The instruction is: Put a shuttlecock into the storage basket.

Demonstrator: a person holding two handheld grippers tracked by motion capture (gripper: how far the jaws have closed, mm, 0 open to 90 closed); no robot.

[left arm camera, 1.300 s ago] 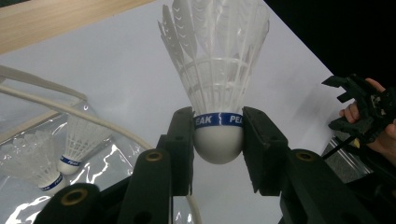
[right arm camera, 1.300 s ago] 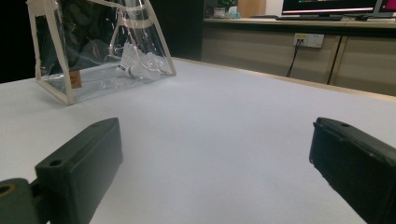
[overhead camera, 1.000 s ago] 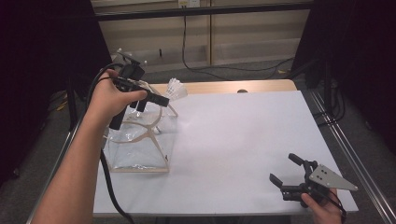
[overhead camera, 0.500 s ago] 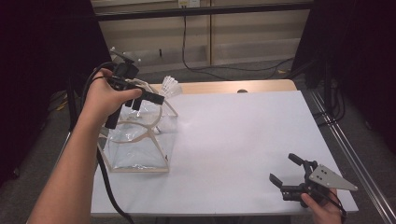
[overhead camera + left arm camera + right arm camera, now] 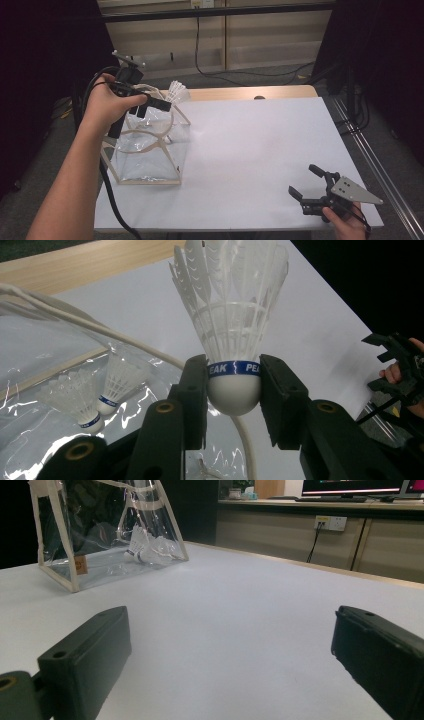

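At the near right corner of the table (image 5: 260, 150) the right gripper (image 5: 306, 187) rested as it had a second before, its fingers (image 5: 85, 655) spread wide with nothing between them. Toward the far left corner, the left gripper (image 5: 165, 104) had drawn the feather shuttlecock (image 5: 234, 340) leftward until it hung above the open mouth of the clear bag (image 5: 150, 155), its fingers (image 5: 192, 400) clamped on the cork base. Two shuttlecocks (image 5: 90, 395) already lay inside. Judged from this, lowering and letting go were what remained
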